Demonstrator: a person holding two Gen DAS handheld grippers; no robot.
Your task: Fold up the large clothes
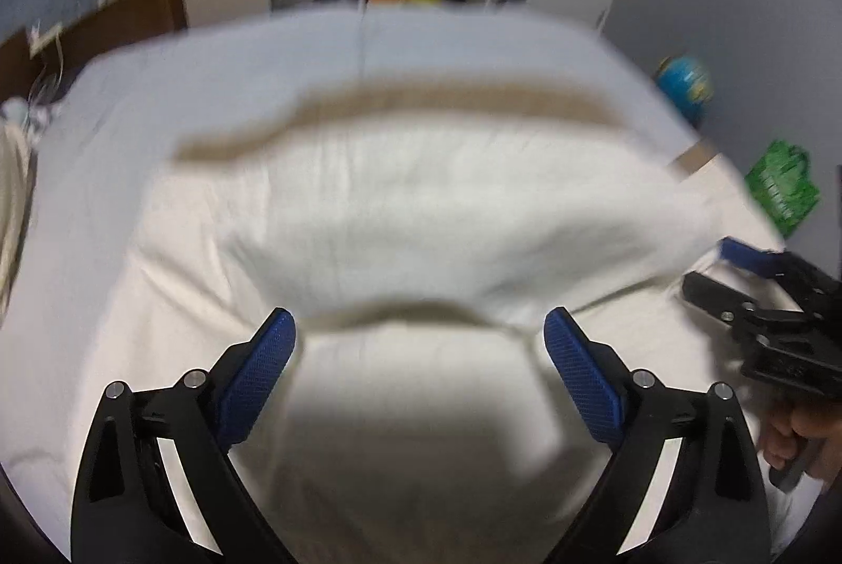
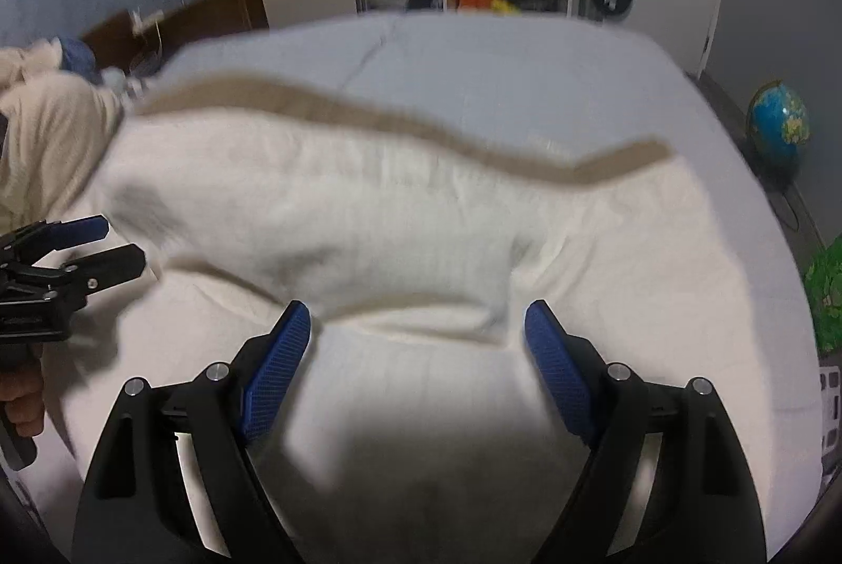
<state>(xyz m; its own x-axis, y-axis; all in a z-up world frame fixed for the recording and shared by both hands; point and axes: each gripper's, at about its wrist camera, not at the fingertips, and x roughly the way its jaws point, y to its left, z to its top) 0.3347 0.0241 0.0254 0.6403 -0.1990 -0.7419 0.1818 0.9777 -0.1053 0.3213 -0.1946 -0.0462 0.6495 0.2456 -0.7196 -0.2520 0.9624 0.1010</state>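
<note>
Both grippers are released: the left gripper (image 1: pixel 419 330) and right gripper (image 2: pixel 416 322) have jaws wide apart w/ nothing between the pads, only cloth below them. In the right view the left gripper (image 2: pixel 113 243) shows at the left edge, also w/ jaws apart. The cloth (image 2: pixel 326 217), cream w/ a brown band (image 2: pixel 368 117) along its far edge, lies on the bed (image 2: pixel 500 53), its far half folded over toward the near side; the picture is blurred, so I cannot tell if the fold has settled flat. Risks, as I judge: the band edge looks wavy, so the next fold may come out crooked; if one gripper pinches only the top layer, the fold can slide open.
</note>
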